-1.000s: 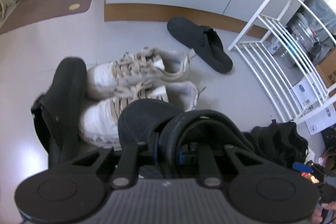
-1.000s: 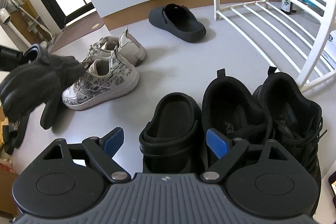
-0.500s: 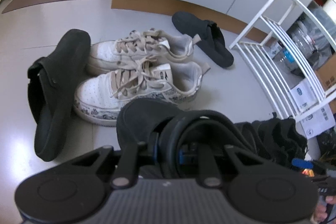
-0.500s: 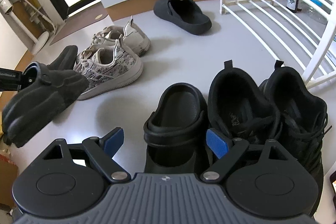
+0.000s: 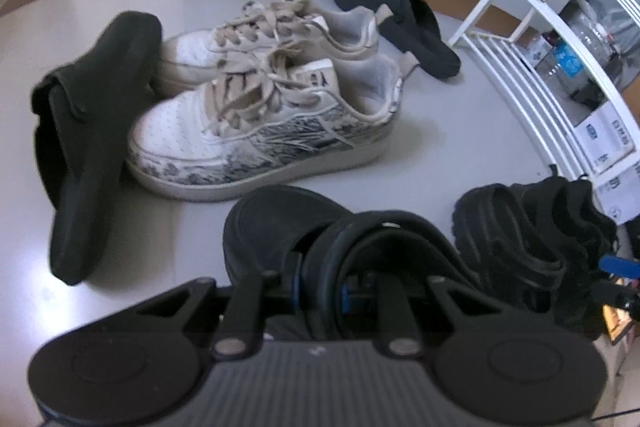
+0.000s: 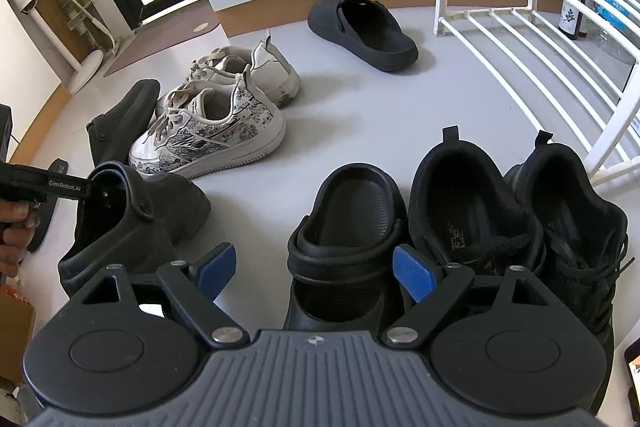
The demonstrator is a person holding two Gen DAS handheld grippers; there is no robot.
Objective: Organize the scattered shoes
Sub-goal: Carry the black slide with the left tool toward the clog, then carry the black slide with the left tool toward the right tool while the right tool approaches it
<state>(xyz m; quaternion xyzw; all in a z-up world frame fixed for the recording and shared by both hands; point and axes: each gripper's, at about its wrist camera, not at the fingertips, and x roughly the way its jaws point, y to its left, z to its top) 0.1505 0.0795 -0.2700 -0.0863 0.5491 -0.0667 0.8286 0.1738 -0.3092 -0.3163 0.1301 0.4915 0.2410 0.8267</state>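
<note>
My left gripper (image 5: pixel 320 291) is shut on the heel rim of a black clog (image 5: pixel 288 227). Seen from the right wrist, that held clog (image 6: pixel 132 219) is tilted low over the floor, left of the row, with the left gripper (image 6: pixel 40 183) at the frame's edge. Whether it touches the floor I cannot tell. My right gripper (image 6: pixel 316 269) is open above the heel of a matching black clog (image 6: pixel 344 223), its blue pads (image 6: pixel 414 273) clear of it. Two black sneakers (image 6: pixel 472 211) stand right of that clog.
A pair of white patterned sneakers (image 6: pixel 208 139) sits mid-floor, with a black clog on its side (image 6: pixel 120 123) against their toes. Another dark clog (image 6: pixel 364 31) lies near the far wall. A white wire rack (image 6: pixel 540 27) stands at the right. A hand (image 6: pixel 16 231) shows at the left edge.
The left gripper has come down and to the right with the black clog, closer to the floor and the row. The right gripper has stayed nearly still and open.
</note>
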